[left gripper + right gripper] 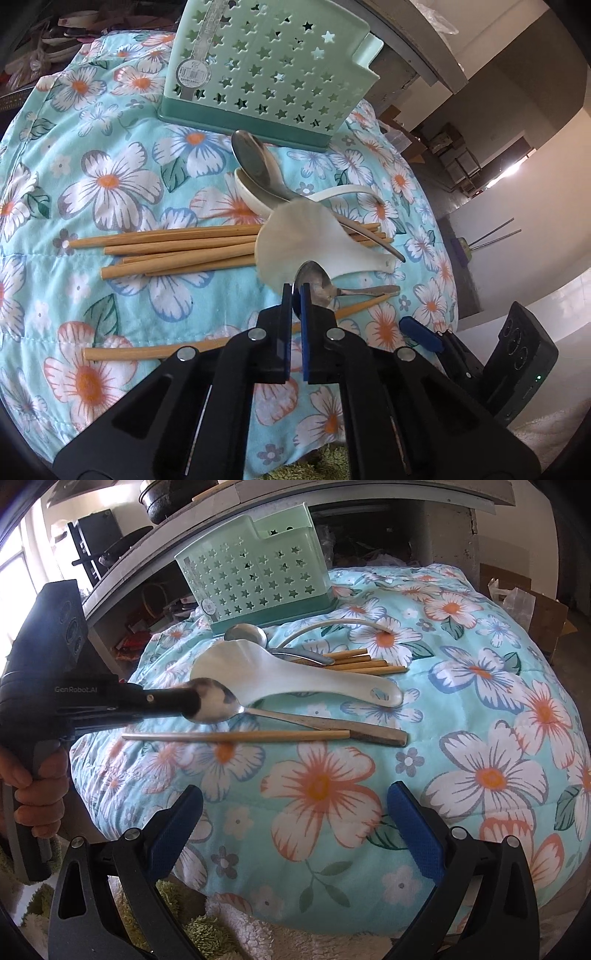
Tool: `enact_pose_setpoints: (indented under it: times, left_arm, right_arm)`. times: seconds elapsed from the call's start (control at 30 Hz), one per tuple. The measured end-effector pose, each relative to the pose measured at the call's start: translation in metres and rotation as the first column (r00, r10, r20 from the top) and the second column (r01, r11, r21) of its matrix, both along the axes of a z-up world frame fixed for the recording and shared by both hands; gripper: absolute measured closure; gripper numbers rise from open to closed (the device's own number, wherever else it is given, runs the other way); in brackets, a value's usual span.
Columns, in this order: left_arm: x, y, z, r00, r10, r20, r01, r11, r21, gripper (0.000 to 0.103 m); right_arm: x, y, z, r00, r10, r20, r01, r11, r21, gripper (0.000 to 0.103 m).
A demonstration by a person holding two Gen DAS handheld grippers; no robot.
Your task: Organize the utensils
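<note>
While the left gripper (295,291) pinches the rim of the steel spoon's (317,286) bowl, the left wrist view shows how thin that hold is: the jaws are closed edge-on over the bowl's curved lip, and the handle trails off towards the right edge of the floral quilt (122,177). A grip there could slip or let the spoon swing once lifted. The white rice paddle (306,236) lies touching the spoon's bowl, so a lift may drag it along. Just beneath the jaws runs a lone chopstick (140,352), which could get nudged. Further back, the chopstick bundle (177,247), a white ladle (258,195) and a second steel spoon (255,155) overlap in a pile, and the green star-punched caddy (266,70) stands at the quilt's far edge.

Over in the right wrist view, the right gripper (295,819) hangs wide open and empty above the quilt's near edge, well apart from everything. From here the left gripper (192,701) is seen clamped on the spoon (218,705), whose handle rests low across the quilt, beside the single chopstick (236,736). The quilt bulges like a soft cushion, so anything knocked could roll off an edge. The caddy (255,583) sits on that yielding surface too; a hard drop-in might tip it.
</note>
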State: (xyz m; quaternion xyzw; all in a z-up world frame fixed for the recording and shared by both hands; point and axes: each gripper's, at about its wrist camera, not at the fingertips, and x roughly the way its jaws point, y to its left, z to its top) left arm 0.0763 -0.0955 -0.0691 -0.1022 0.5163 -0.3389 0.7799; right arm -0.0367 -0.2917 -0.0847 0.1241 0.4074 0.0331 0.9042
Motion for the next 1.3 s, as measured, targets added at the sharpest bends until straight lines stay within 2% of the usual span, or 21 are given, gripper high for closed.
enact_pose_setpoints:
  times: [0.33,0.47,0.6,0.77,0.9,0.97,1.07,1.3]
  left_arm:
    - [-0.015,0.036,0.032,0.995,0.044,0.084,-0.038,0.997,-0.072,0.103]
    - [-0.018,0.058,0.044,0.99,0.083,0.115,-0.071,0.992,-0.107,0.103]
    - [-0.019,0.087,0.056,0.981,0.141,0.131,-0.117,0.977,-0.176,0.103]
    - [-0.018,0.122,0.067,0.959,0.232,0.165,-0.189,0.952,-0.241,0.103]
    - [-0.012,0.145,0.069,0.937,0.303,0.172,-0.251,0.93,-0.27,0.103]
    - [-0.008,0.154,0.069,0.929,0.328,0.171,-0.275,0.921,-0.276,0.103]
    - [-0.004,0.163,0.064,0.922,0.352,0.163,-0.298,0.911,-0.284,0.103]
    - [0.004,0.173,0.051,0.915,0.375,0.147,-0.324,0.902,-0.285,0.102]
  right_arm:
    - [0.001,0.003,0.001,1.0,-0.026,-0.01,0.026,0.999,-0.027,0.007]
    - [-0.002,0.007,0.007,0.999,-0.039,-0.013,0.038,0.996,-0.086,0.017]
    - [-0.009,0.012,0.02,0.999,-0.041,0.026,0.044,0.989,-0.141,0.024]
    - [-0.001,0.031,0.032,0.996,0.002,0.087,0.015,0.982,-0.188,0.033]
    - [0.02,0.059,0.034,0.993,0.054,0.1,-0.03,0.973,-0.227,0.041]
    - [0.032,0.075,0.033,0.992,0.083,0.094,-0.057,0.966,-0.25,0.048]
    - [0.048,0.097,0.029,0.99,0.115,0.082,-0.085,0.95,-0.301,0.051]
    - [0.074,0.133,0.011,0.994,0.11,0.023,-0.086,0.88,-0.467,0.06]
